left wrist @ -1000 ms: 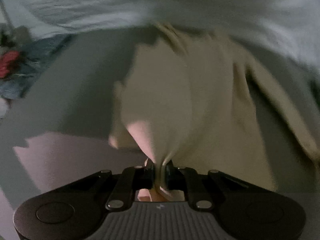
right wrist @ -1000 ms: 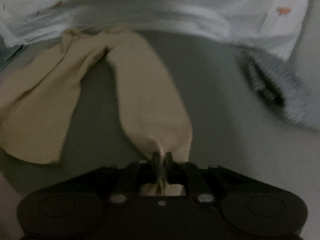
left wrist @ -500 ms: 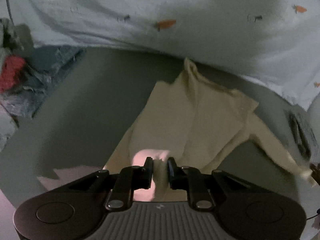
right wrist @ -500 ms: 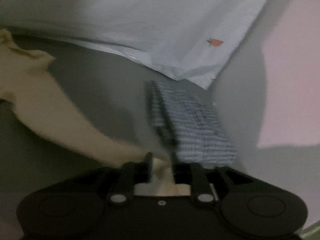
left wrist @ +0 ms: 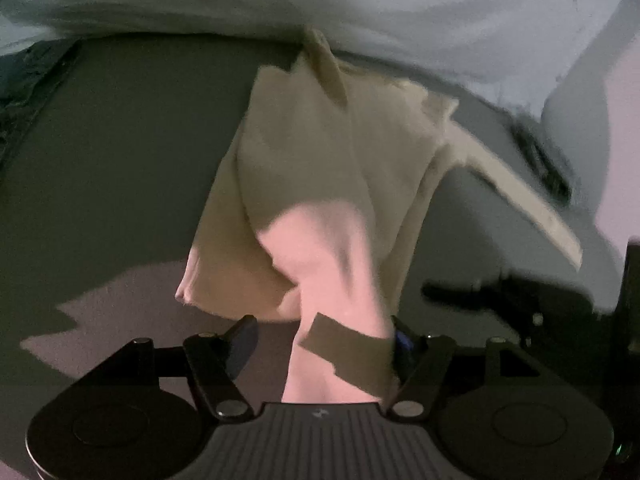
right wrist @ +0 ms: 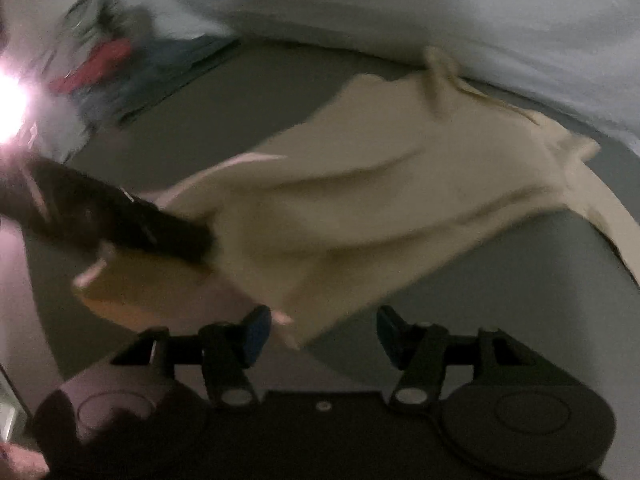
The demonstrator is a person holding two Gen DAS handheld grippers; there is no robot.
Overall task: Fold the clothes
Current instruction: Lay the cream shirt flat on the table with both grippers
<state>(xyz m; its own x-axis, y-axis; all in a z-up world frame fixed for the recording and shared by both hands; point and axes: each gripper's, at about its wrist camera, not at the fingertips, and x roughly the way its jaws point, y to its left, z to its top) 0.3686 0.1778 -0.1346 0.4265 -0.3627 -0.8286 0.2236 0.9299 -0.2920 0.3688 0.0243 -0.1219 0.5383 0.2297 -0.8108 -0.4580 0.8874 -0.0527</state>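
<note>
A cream garment (left wrist: 320,168) lies partly folded on the grey surface (left wrist: 120,160), its near end lit pink. My left gripper (left wrist: 324,340) is open, and the garment's near edge drapes loosely between its spread fingers. In the right wrist view the same garment (right wrist: 380,200) spreads across the middle. My right gripper (right wrist: 324,332) is open and empty just short of the garment's near corner. The left gripper shows as a dark shape (right wrist: 120,220) at the left, on the cloth's edge.
A white sheet with small orange prints (left wrist: 400,8) runs along the back. A pile of blue and red clothes (right wrist: 120,68) lies at the far left. A striped grey garment (left wrist: 540,160) lies at the right. A bright light glares at the left edge (right wrist: 8,104).
Both grippers have opened and let go of the cream garment. The garment has been brought together and now lies folded over itself. The right gripper has swung left toward it.
</note>
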